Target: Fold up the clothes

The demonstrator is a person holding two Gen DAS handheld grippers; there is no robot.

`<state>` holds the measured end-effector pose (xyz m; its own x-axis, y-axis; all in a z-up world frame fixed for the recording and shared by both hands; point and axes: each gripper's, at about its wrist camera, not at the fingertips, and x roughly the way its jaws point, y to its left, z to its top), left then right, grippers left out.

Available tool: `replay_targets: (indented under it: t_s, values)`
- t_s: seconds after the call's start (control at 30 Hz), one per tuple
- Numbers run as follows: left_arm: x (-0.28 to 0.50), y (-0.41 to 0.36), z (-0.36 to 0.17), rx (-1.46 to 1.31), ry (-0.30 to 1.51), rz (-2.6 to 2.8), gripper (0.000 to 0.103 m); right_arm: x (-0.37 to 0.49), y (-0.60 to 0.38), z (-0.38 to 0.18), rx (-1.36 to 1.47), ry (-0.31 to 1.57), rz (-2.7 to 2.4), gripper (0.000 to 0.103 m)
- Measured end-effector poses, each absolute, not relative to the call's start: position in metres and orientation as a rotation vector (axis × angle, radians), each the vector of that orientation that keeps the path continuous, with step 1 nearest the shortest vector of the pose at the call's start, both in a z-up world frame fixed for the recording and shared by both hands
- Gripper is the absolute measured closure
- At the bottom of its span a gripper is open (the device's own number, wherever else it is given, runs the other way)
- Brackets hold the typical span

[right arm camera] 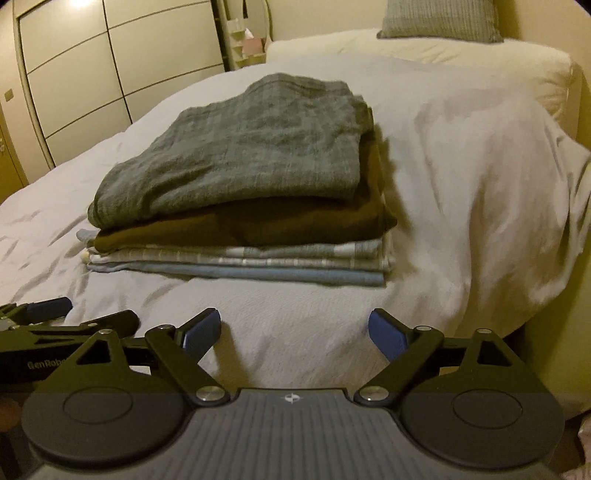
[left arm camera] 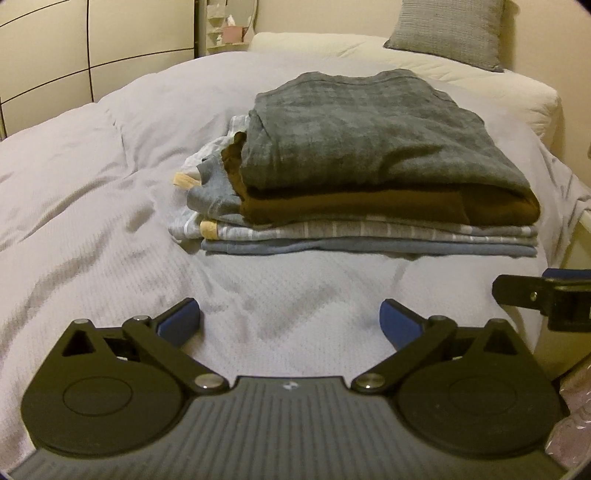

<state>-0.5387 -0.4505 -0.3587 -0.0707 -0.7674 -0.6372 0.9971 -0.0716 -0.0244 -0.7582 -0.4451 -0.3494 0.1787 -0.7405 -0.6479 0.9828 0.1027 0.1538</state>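
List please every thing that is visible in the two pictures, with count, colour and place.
grey garment: one, grey, folded, top of the stack
brown garment: one, brown, under the grey garment
striped garment: at least one, grey-white, under the brown garment
blue garment: one, blue, stack bottom
bed cover: one, white, under the stack
pillow: one, grey, bed head
wardrobe: one, cream, far left
left gripper: one, black, blue pads, open, before the stack
right gripper: one, same colours, open, beside it
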Motion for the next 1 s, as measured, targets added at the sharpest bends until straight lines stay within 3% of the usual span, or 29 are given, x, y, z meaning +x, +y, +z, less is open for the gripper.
replay_targets:
  t_s: [0.47,1.0]
  values:
    - [-0.537,-0.463,-0.357,0.563,0.605,-1.552,0.001,-0.75,-0.452,-0.352,0.659,0.512,-1.334,0.014]
    - [-0.541,-0.423,-0.331,0.493,0.641,-1.542,0.001,-0.755,-0.415,-0.324,0.667,0.528,-1.364,0.014]
